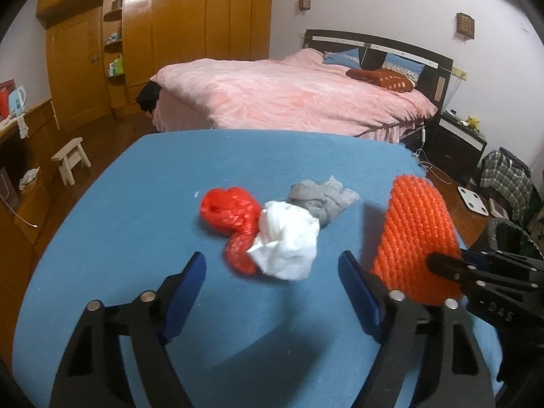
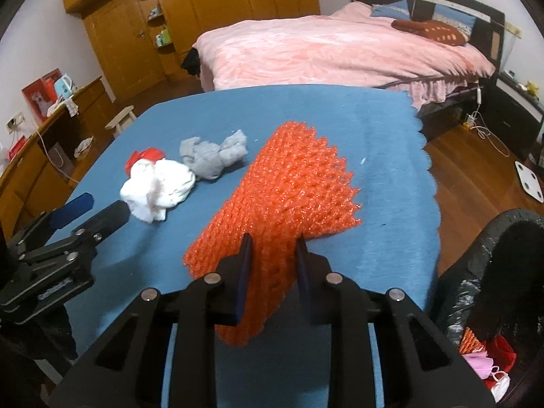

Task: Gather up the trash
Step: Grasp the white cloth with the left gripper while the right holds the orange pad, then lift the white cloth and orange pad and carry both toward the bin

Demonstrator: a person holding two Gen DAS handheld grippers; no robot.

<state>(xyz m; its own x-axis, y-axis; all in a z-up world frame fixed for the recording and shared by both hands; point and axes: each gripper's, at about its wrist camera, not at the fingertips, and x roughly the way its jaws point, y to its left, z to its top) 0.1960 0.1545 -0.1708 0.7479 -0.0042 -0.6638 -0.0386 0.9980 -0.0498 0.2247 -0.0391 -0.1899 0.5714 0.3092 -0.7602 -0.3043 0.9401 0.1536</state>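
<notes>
My right gripper (image 2: pixel 273 241) is shut on an orange foam net sleeve (image 2: pixel 289 190) and holds it lifted over the blue-covered table (image 2: pixel 374 129); the sleeve also shows in the left wrist view (image 1: pixel 418 234). My left gripper (image 1: pixel 272 265) is open and empty, just short of a crumpled white tissue (image 1: pixel 289 244) that lies against a red plastic net (image 1: pixel 227 210). A crumpled grey cloth (image 1: pixel 323 200) lies behind them. In the right wrist view the tissue (image 2: pixel 156 187), red net (image 2: pixel 146 154), grey cloth (image 2: pixel 214 156) and left gripper (image 2: pixel 91 209) sit to the left.
A black-lined trash bin (image 2: pixel 493 272) stands at the table's right side with pink, red and orange trash inside. Beyond the table are a pink bed (image 1: pixel 289 91), wooden wardrobes (image 1: pixel 170 27), a small white stool (image 1: pixel 69 158) and a white scale (image 1: pixel 474 200) on the floor.
</notes>
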